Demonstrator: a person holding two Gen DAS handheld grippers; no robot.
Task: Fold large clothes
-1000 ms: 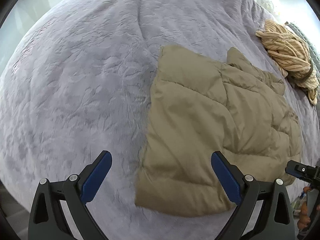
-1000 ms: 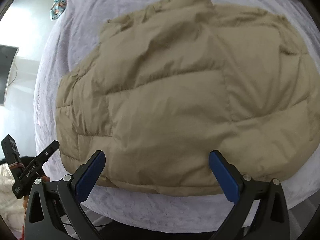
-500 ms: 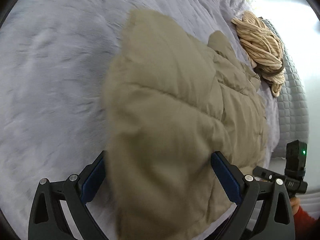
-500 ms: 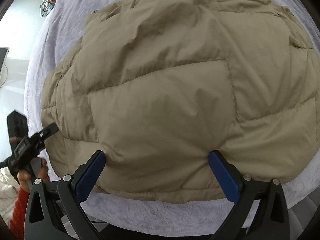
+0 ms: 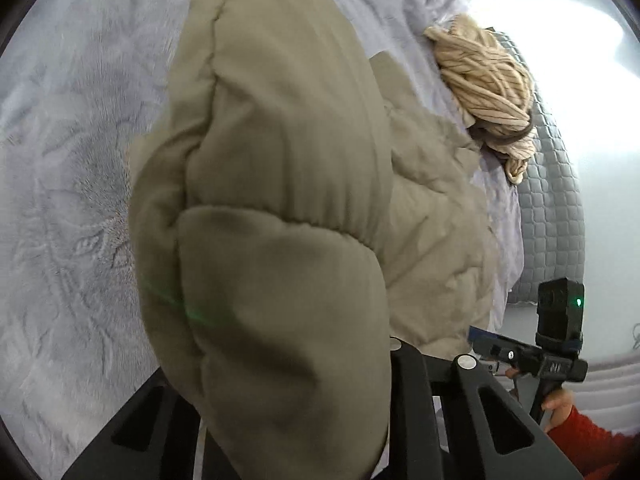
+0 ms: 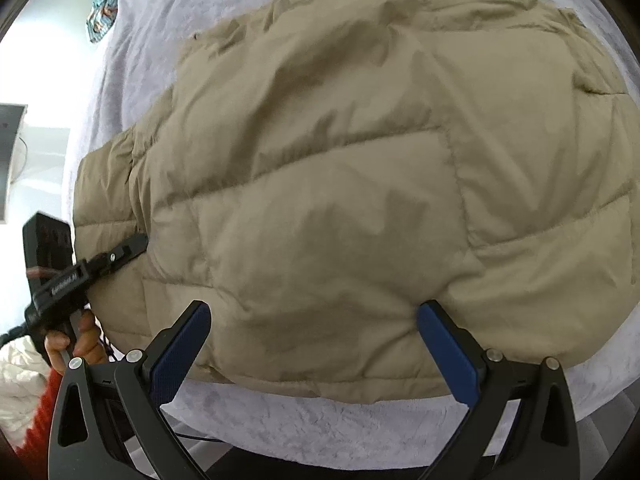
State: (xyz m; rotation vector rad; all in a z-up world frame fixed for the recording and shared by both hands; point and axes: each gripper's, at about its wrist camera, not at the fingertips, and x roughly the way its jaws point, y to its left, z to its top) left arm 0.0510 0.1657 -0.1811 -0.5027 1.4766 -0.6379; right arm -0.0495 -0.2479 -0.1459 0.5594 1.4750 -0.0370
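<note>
Two wrist views, one puffy tan jacket (image 6: 352, 200) spread on a bed covered by a pale lavender fleece blanket (image 5: 68, 200) with a crushed, embossed-looking nap.

Starting with the left wrist view: blanket fills the left side, then a fat quilted section of the jacket (image 5: 272, 208) bulges right up against the lens, its long axis running from the bottom of the frame toward the top. Fabric is matte and soft, stitched into pillowy panels. It covers the left gripper (image 5: 304, 360) almost completely; only black frame pieces show on each side of the fabric, the pads are hidden, so how far the jaws are closed can't be told from here. Further right the rest of the jacket lies flatter on the bed, then a bundled beige striped garment (image 5: 484, 84) sits at the far edge next to a grey quilted mattress side (image 5: 552, 208). Bottom right, the other gripper (image 5: 476, 338) is held by a hand with a red sleeve.

Right wrist view: at the left edge the left gripper (image 6: 138, 244) reaches the jacket's side, tip touching the fabric. The jacket lies broad and flat, collar end pointing away from the camera, hem toward it. The right gripper (image 6: 312, 348) has its blue textured pads (image 6: 180, 352) spread wide apart, straddling the hem, tips right at the fabric but pinching nothing. A small patterned cloth (image 6: 104, 6) sits at the top left.
</note>
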